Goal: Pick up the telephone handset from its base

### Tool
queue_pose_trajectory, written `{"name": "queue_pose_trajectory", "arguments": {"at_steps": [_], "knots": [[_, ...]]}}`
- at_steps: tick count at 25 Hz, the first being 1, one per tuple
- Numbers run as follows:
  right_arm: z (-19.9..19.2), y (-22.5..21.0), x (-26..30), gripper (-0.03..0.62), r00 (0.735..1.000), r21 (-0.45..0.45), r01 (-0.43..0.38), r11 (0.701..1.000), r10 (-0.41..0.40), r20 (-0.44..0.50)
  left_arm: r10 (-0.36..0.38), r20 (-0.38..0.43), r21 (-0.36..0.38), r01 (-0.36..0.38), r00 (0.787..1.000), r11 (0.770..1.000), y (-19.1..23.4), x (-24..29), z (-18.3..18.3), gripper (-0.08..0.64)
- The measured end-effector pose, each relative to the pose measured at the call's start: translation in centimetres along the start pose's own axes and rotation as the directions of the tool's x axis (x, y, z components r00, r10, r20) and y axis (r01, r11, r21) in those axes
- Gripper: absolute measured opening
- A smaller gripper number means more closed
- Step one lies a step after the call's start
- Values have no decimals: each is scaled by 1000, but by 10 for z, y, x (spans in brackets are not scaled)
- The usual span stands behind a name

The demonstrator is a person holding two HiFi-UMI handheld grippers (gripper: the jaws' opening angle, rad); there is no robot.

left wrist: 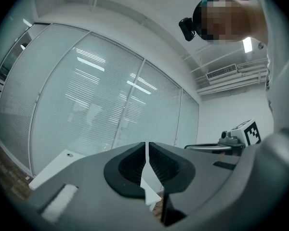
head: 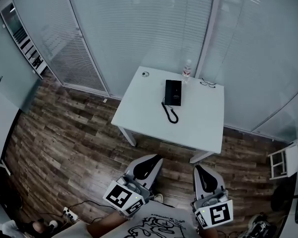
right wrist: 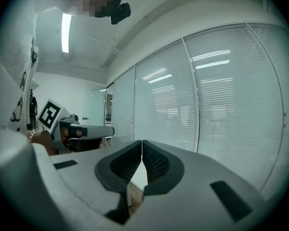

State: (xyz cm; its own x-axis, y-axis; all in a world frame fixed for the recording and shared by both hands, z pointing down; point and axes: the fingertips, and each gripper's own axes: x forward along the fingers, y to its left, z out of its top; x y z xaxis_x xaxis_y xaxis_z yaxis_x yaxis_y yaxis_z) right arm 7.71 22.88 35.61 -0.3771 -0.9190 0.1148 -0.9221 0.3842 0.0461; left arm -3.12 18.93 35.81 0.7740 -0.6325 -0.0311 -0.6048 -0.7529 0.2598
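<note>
A black telephone [head: 173, 92] with its handset on the base lies near the far middle of a white table [head: 144, 113]; its coiled cord [head: 171, 114] trails toward me. Both grippers are held low, well short of the table. My left gripper [head: 155, 158] is shut with nothing in it, its jaws meeting at the tips [left wrist: 147, 145]. My right gripper [head: 197, 168] is likewise shut and empty [right wrist: 142, 142]. A corner of the table [left wrist: 55, 163] shows in the left gripper view; the phone does not show in either gripper view.
A clear bottle [head: 187, 71] and a pair of glasses [head: 207, 83] stand at the table's back edge, a small round item [head: 145, 74] at its back left. Glass walls with blinds [head: 139, 24] close in behind. Wooden floor [head: 64, 133] lies between me and the table. A white stool [head: 280, 162] stands at right.
</note>
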Motion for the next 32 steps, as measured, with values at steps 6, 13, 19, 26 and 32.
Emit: {"name": "queue_pose_trajectory", "arguments": {"at_steps": [6,13,19,26,32], "knots": [[10,-3,56,6,1000,-5,-10,1000,10,-4,-9,11,13,9,1000,1000,44,17,19,20],[19,13,127,6,1000,-8,-28,1000,28,-6,-20,14,22,19,1000,1000,113,25,38,20],[17,31,172,6,999,-4,-33,999,32,-29,-25,17,26,25,1000,999,163,22,48,20],[11,38,195,6,998,11,-20,1000,21,-52,-39,-3,-1,39,999,999,189,24,44,20],[7,31,211,6,998,19,-16,1000,17,-62,-47,-15,-7,46,999,999,198,33,41,20]]}}
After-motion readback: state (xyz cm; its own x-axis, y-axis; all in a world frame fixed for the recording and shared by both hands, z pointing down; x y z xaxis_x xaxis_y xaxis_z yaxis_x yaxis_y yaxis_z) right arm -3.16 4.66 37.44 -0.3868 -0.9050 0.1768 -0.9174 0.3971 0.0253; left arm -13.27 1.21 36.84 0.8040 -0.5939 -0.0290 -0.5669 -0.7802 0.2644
